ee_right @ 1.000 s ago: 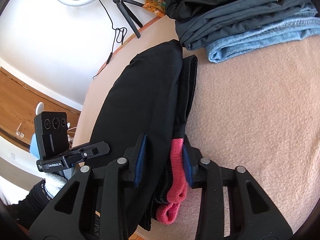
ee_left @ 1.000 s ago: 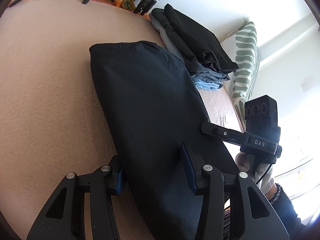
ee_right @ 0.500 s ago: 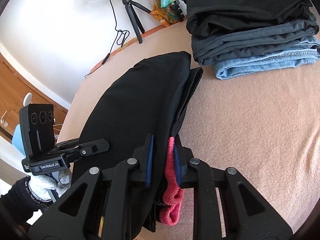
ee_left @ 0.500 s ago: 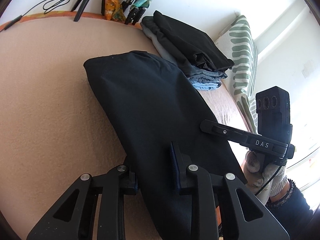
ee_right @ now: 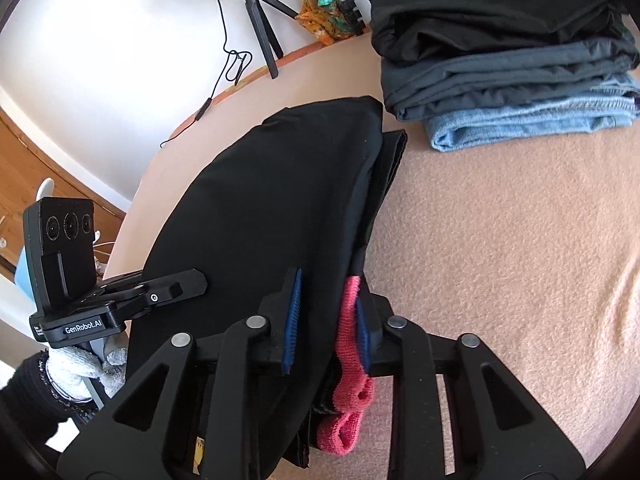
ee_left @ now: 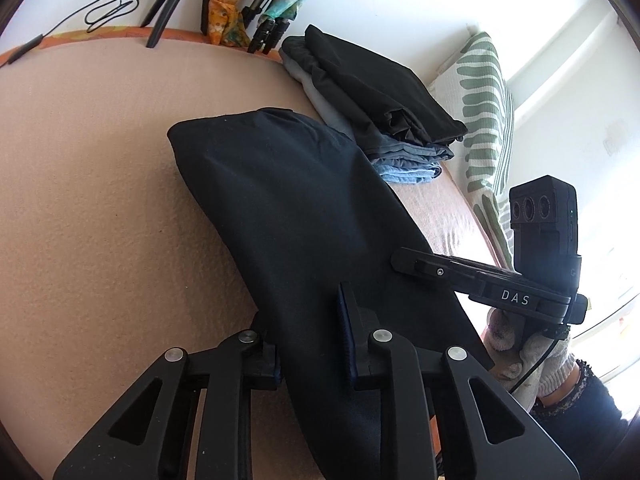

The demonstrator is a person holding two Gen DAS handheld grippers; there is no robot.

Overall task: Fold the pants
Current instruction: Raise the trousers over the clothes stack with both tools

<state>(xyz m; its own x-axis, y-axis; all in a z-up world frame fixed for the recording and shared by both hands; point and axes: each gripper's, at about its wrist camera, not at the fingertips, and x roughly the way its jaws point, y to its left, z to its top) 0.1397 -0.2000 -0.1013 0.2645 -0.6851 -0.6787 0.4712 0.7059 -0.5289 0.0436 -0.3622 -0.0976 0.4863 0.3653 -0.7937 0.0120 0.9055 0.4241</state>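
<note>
A pair of black pants, folded into a long narrow band, lies on a peach-coloured blanket. Its long axis runs from the near edge, by the two grippers, away toward a stack of folded clothes, and its rounded far end stops just short of that stack.

The left gripper has its blue-padded fingers closed down on the near end of the pants, with black cloth bunched between them. The right gripper is likewise closed on the near end from the other long edge, pinching black cloth together with a pink ribbed band that hangs down beside it.

A green-patterned pillow lies past the stack. A ring light on a tripod stands beyond the blanket's far edge.
</note>
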